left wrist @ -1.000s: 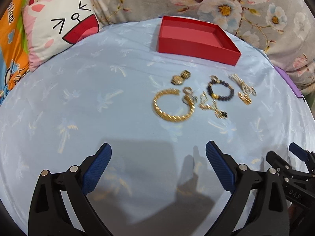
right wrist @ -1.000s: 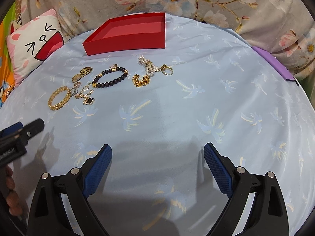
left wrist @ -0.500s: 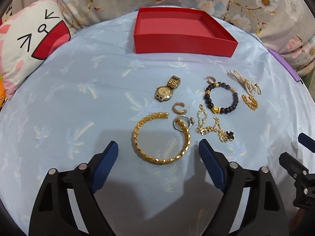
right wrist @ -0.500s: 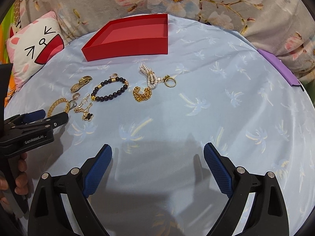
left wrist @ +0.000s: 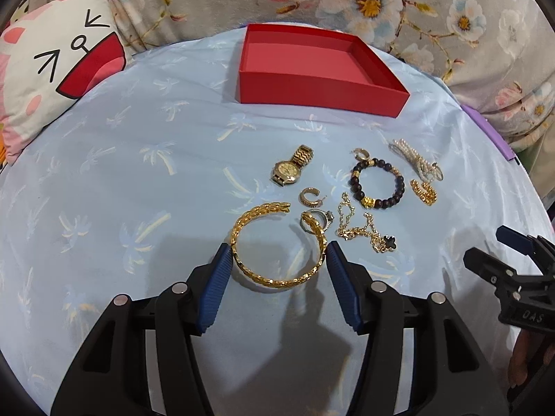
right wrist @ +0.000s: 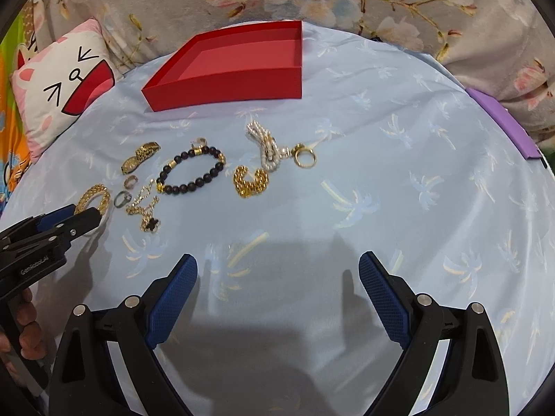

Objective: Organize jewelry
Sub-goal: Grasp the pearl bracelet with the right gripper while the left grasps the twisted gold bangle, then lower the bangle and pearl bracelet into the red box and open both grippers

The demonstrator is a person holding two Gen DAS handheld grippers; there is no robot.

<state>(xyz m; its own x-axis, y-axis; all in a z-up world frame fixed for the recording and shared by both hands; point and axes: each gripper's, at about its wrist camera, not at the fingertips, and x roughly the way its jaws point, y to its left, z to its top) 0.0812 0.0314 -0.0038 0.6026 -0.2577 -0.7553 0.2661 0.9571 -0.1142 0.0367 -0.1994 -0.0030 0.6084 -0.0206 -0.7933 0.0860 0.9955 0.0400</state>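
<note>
Sitting open at the far side of the blue cloth, the red box has nothing in it, and all the jewelry lies loose in front of it: a gold watch, a dark bead bracelet, a pearl strand, a gold chain and small rings. Nearest in front of the box, the gold bangle lies flat between the closing jaws of the left gripper, whose pads reach its sides without clearly pressing them. The right gripper hangs wide open over bare cloth, to the right of the jewelry, gripping nothing.
</note>
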